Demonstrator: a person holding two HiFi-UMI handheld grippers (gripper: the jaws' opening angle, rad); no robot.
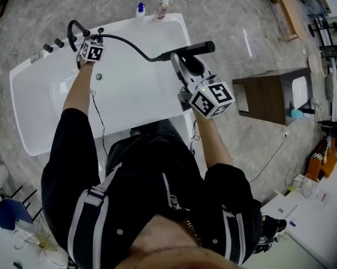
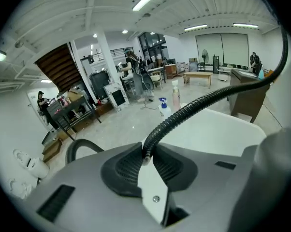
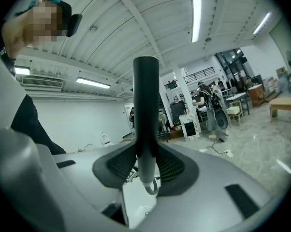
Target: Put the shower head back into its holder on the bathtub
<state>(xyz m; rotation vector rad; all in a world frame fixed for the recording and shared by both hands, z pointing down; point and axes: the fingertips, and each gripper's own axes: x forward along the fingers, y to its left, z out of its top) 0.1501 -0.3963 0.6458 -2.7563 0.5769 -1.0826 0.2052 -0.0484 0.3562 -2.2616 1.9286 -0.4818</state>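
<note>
A white bathtub (image 1: 40, 100) lies below me. Its knobs (image 1: 53, 45) sit on the far left deck. My left gripper (image 1: 83, 39) hovers by that deck, shut on the black ribbed hose (image 2: 194, 105), which is pinched between its pads (image 2: 123, 166). The hose (image 1: 129, 43) arcs across the tub to the black shower head (image 1: 195, 49). My right gripper (image 1: 178, 59) is shut on the shower head's handle (image 3: 146, 105), which stands upright between its pads (image 3: 172, 166), above the tub's right rim. I cannot make out the holder.
A spray bottle (image 1: 140, 8) and a pink bottle (image 1: 164, 7) stand at the tub's far corner. A brown cabinet (image 1: 269, 94) is on the floor to the right. Cables trail over the grey floor. Desks and clutter line the right edge.
</note>
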